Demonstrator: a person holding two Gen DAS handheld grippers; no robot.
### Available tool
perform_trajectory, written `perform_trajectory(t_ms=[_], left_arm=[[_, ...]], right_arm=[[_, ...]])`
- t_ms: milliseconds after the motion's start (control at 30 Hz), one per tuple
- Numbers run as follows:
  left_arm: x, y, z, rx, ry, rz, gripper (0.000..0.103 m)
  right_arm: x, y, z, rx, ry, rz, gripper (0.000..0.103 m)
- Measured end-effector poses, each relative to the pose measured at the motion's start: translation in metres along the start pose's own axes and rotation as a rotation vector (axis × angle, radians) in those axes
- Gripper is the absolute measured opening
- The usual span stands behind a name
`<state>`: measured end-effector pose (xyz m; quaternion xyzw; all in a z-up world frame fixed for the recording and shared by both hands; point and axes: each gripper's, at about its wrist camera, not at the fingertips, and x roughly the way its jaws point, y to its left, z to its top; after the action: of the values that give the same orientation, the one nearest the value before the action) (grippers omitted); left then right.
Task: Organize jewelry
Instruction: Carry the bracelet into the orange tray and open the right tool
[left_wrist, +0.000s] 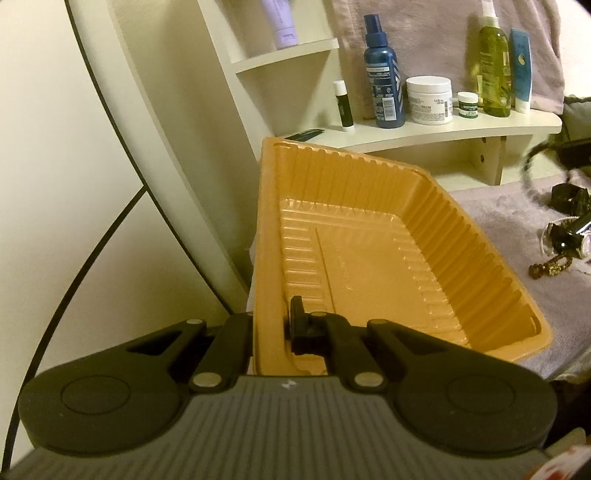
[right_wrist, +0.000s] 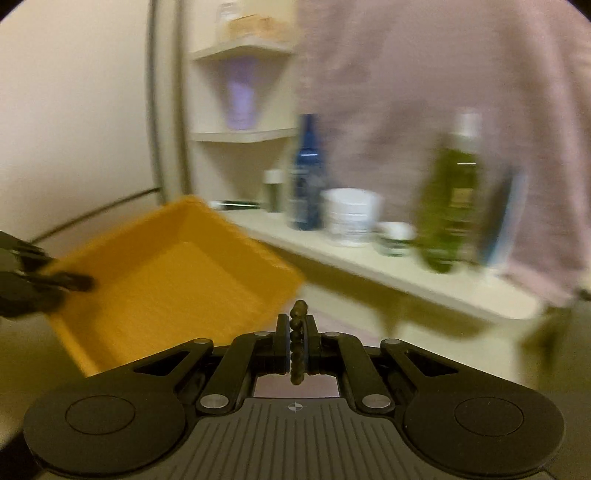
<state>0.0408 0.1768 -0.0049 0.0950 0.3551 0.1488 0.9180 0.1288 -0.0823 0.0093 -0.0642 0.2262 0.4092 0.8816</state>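
Orange tray (left_wrist: 388, 266): ribbed plastic, its near rim clamped by the left gripper (left_wrist: 273, 328), fingers closed on it, held tilted. Beaded bracelet (right_wrist: 297, 343): pinched between the nearly closed fingers of the right gripper (right_wrist: 297, 347), beside the tray. Remaining jewelry (left_wrist: 565, 236): heaped on the grey-covered table (left_wrist: 498, 236).

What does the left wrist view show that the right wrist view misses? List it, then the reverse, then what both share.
Only the left wrist view: the jewelry pile lying on the mauve cloth at right, and the left gripper with its fingers shut on the orange tray wall.

Only the right wrist view: the right gripper shut on a beaded strand.

Both: the empty orange tray, the shelf with the blue bottle, white jar and green bottle.
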Motion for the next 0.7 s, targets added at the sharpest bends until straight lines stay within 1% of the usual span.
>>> perform_trajectory(t_ms=[67, 167, 300, 367, 467, 500, 567, 600, 633, 700], left_arm=[[-0.001, 0.0, 0.0, -0.002, -0.003, -0.002, 0.003], [-0.002, 0.0, 0.0, -0.008, -0.007, -0.001, 0.003], [-0.002, 0.001, 0.0, -0.013, -0.011, -0.007, 0.003], [-0.002, 0.002, 0.0, -0.01, -0.011, -0.008, 0.003], [-0.002, 0.004, 0.0, -0.018, -0.011, -0.017, 0.002], [-0.002, 0.004, 0.0, -0.018, -0.011, -0.018, 0.003], [-0.002, 0.003, 0.0, -0.012, -0.01, -0.016, 0.002], [-0.002, 0.003, 0.0, -0.01, -0.01, -0.016, 0.002], [-0.001, 0.003, 0.0, -0.009, -0.009, -0.018, 0.002], [-0.001, 0.005, 0.0, -0.01, -0.007, -0.023, 0.002]], right_arm=[[0.015, 0.019, 0.005, -0.003, 0.019, 0.071, 0.006], [0.035, 0.048, 0.004, -0.035, 0.05, 0.127, 0.006], [0.058, 0.069, -0.004, -0.036, 0.086, 0.155, 0.006], [0.065, 0.071, -0.009, -0.018, 0.093, 0.156, 0.006], [0.069, 0.071, -0.015, 0.014, 0.104, 0.18, 0.006], [0.07, 0.071, -0.017, 0.02, 0.115, 0.19, 0.009], [0.063, 0.067, -0.019, 0.033, 0.117, 0.176, 0.025], [0.057, 0.063, -0.02, 0.043, 0.108, 0.163, 0.039], [0.049, 0.058, -0.022, 0.059, 0.091, 0.144, 0.043], [0.032, 0.045, -0.027, 0.083, 0.069, 0.09, 0.043]])
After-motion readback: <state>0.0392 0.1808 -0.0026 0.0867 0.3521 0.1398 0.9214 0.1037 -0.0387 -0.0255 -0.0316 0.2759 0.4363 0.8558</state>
